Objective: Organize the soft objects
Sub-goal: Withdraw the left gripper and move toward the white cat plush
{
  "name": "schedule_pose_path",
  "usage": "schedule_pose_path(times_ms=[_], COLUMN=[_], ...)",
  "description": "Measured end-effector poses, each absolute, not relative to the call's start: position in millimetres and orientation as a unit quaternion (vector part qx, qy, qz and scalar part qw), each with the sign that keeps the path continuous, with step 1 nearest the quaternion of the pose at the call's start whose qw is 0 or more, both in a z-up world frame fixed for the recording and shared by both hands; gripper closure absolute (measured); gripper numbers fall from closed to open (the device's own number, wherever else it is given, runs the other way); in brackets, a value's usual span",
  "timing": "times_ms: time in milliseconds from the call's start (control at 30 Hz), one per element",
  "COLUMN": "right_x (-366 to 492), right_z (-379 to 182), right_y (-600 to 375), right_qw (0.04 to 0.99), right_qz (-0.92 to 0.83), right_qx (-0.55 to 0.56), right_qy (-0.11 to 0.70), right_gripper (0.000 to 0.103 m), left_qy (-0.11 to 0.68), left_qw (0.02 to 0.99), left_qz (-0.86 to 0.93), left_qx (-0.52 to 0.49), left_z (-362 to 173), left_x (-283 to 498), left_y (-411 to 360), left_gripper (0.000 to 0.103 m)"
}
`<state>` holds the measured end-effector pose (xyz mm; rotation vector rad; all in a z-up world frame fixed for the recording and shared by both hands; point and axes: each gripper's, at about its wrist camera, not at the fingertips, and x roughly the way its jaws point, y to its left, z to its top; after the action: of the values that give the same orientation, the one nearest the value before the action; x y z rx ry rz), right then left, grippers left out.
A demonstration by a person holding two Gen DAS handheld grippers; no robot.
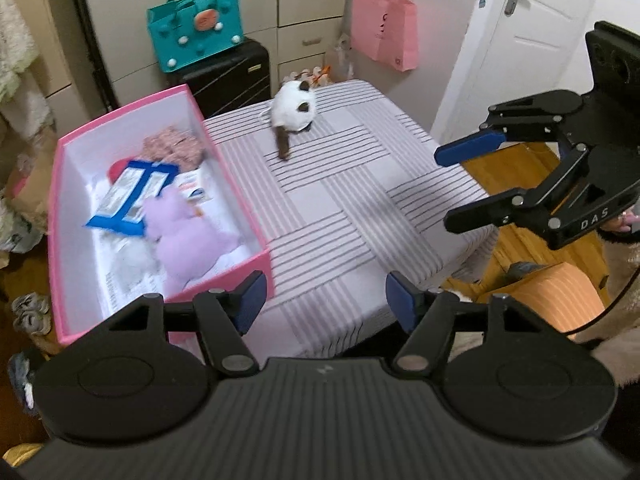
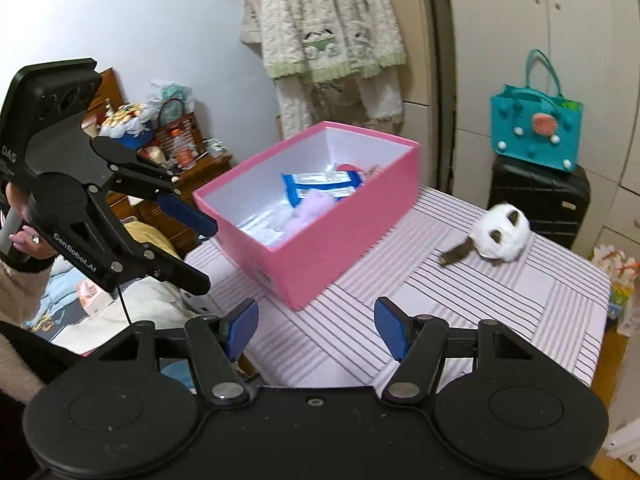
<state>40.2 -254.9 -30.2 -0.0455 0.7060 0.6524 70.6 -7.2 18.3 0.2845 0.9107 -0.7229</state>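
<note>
A white plush cat with brown ears and tail (image 1: 294, 114) lies on the striped table (image 1: 344, 208) at its far side; it also shows in the right wrist view (image 2: 500, 236). A pink box (image 1: 236, 200) stands on the table's left part and holds a purple plush (image 1: 188, 236), a blue packet (image 1: 132, 196) and a pink knitted piece (image 1: 172, 146). The box also shows in the right wrist view (image 2: 344, 228). My left gripper (image 1: 322, 304) is open and empty above the near table edge. My right gripper (image 2: 316, 326) is open and empty; it also shows in the left wrist view (image 1: 450, 190).
A black suitcase (image 1: 228, 76) with a teal bag (image 1: 196, 30) stands behind the table. A pink paper bag (image 1: 386, 30) hangs on the cabinet. A white door (image 1: 532, 40) is at the right. Cluttered wooden furniture (image 2: 172, 160) and bedding (image 2: 132, 300) lie left of the table.
</note>
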Motion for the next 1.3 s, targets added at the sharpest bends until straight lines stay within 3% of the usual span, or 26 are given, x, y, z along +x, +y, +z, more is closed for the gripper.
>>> schedule_pose_path(times_ms=[533, 767, 1300], right_x=[77.0, 111.6, 181.7], right_z=[-59.3, -78.5, -122.0], right_y=[-299.2, -312.0, -318.1], right_qw=[0.923, 0.931, 0.939], right_qz=[0.252, 0.241, 0.234], right_qx=[-0.049, -0.054, -0.06], right_qy=[0.288, 0.267, 0.244], right_gripper=[0.032, 0.03, 0.024], left_qy=[0.407, 0.352, 0.35], left_qw=[0.836, 0.875, 0.884], left_qz=[-0.36, -0.328, -0.31], left_qx=[0.079, 0.057, -0.004], left_z=[1.4, -12.6, -48.4], left_x=[132.8, 153.2, 201.6], left_y=[-77.8, -96.7, -142.5], left_gripper=[0.038, 0.038, 0.038])
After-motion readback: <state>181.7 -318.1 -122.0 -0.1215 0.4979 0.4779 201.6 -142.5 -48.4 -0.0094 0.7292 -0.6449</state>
